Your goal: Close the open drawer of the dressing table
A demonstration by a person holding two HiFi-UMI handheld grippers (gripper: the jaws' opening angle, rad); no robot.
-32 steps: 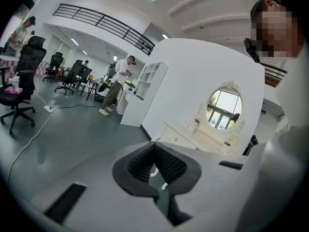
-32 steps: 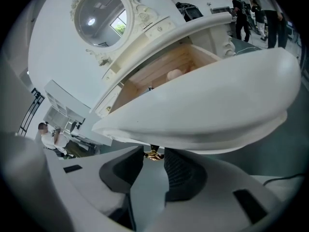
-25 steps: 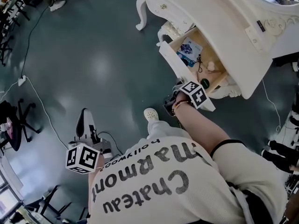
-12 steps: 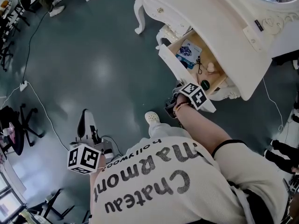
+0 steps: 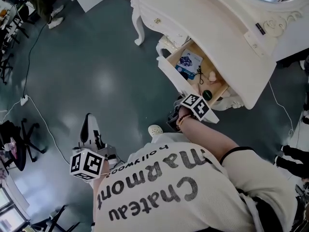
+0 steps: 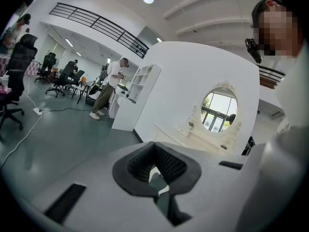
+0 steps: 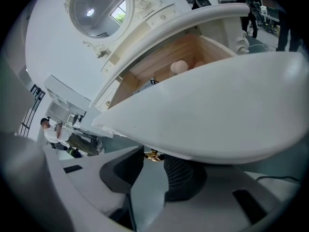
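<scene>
The white dressing table (image 5: 217, 28) stands at the upper right, its wooden drawer (image 5: 173, 79) pulled far out. Inside lie a blue-and-white packet (image 5: 188, 62), a pale small object (image 5: 212, 75) and a dark green round thing (image 5: 206, 94). My right gripper (image 5: 186, 106) is at the drawer's front panel (image 7: 217, 105). The brass drawer handle (image 7: 153, 154) sits between its fingertips, and the right gripper (image 7: 154, 159) is shut on it. My left gripper (image 5: 88, 129) hangs low at the left, far from the table. In its own view the left gripper (image 6: 154, 151) is shut on nothing.
Office chairs (image 5: 19, 124) and a floor cable (image 5: 29, 42) with a power strip (image 5: 23, 85) are at the left. My shoe (image 5: 154, 129) is below the drawer. A standing person (image 6: 108, 88), a white shelf unit (image 6: 135, 95) and the table's oval mirror (image 6: 219, 112) appear ahead.
The head view has drifted, so table and drawer sit a little further left and down. The right gripper stays at the drawer handle. The drawer looks as far out as before.
</scene>
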